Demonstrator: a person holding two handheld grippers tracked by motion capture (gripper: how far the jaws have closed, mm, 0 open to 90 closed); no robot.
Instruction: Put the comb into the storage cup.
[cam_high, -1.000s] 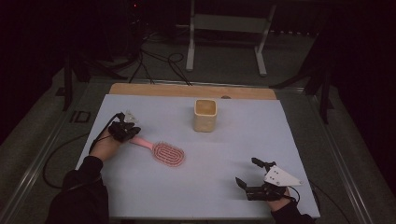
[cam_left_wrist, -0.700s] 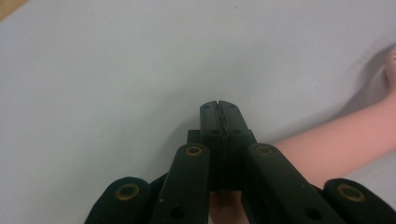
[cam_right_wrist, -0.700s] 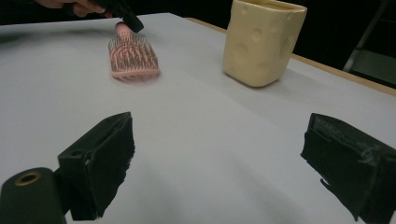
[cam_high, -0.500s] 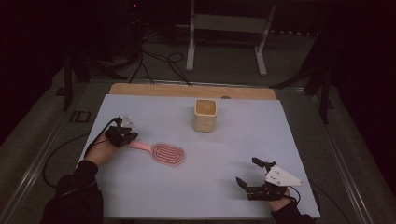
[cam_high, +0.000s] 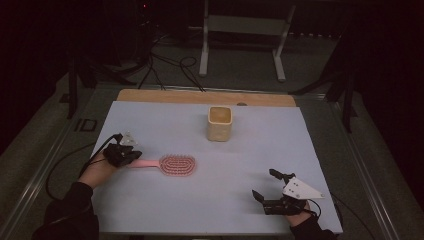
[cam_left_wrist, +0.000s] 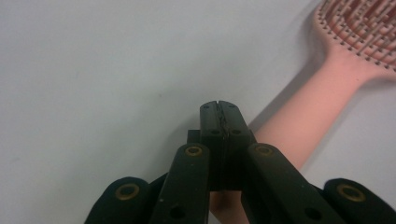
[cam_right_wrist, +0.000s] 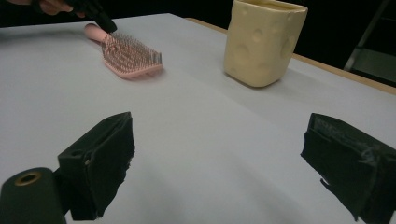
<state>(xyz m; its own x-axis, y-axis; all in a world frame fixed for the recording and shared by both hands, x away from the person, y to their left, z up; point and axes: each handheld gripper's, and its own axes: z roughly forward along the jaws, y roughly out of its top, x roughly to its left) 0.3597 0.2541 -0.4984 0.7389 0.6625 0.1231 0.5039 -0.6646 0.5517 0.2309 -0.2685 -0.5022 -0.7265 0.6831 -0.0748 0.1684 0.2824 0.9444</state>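
since a second ago the left gripper (cam_high: 131, 156) has slid back along the pink hairbrush (cam_high: 170, 164) to its handle end; its jaws are pressed together, empty, just above the handle. the brush lies flat on the white table (cam_high: 200, 210), left of the yellow cup (cam_high: 220, 123). the right gripper (cam_high: 265, 186) rests spread wide, well apart.

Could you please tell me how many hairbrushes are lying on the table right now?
1. The pink hairbrush lies bristles up on the left half of the table, its handle end at the shut left gripper.
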